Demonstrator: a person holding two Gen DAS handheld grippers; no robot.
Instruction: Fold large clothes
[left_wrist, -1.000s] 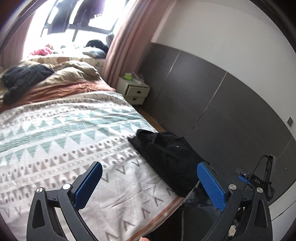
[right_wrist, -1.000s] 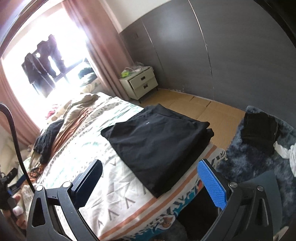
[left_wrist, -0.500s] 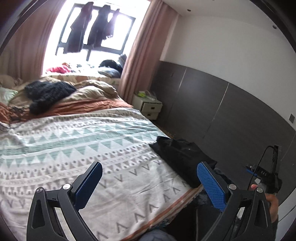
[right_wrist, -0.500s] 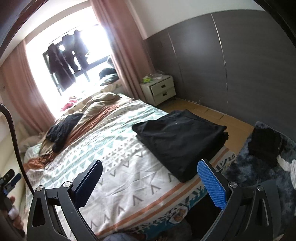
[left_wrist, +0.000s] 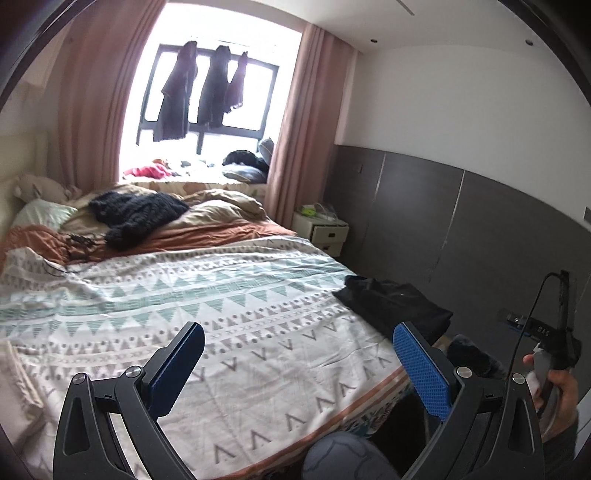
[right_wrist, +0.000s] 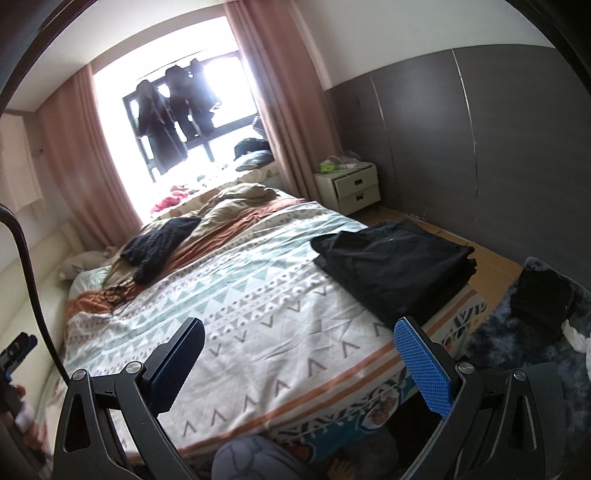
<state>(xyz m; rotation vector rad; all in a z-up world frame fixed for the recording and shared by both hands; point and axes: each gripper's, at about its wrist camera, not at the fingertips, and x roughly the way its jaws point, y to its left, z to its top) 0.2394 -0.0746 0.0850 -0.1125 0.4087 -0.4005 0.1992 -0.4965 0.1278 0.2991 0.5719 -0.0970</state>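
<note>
A folded black garment (right_wrist: 395, 266) lies on the near right corner of the patterned bed cover (right_wrist: 266, 317); it also shows in the left wrist view (left_wrist: 395, 306). My left gripper (left_wrist: 299, 365) is open and empty, held above the foot of the bed, well back from the garment. My right gripper (right_wrist: 299, 363) is open and empty too, above the bed's foot edge, left of and nearer than the garment. A dark knit garment (left_wrist: 136, 214) lies near the pillows, also in the right wrist view (right_wrist: 159, 247).
A white nightstand (right_wrist: 349, 186) stands by the dark wall panels. A dark item (right_wrist: 543, 299) lies on a grey rug (right_wrist: 517, 354) right of the bed. Clothes hang at the window (left_wrist: 207, 96). Rumpled brown bedding (left_wrist: 207, 225) covers the head end.
Both grippers have pulled back and tilted up from the folded black garment, so the whole bed and window now show. Both stayed open and empty.
</note>
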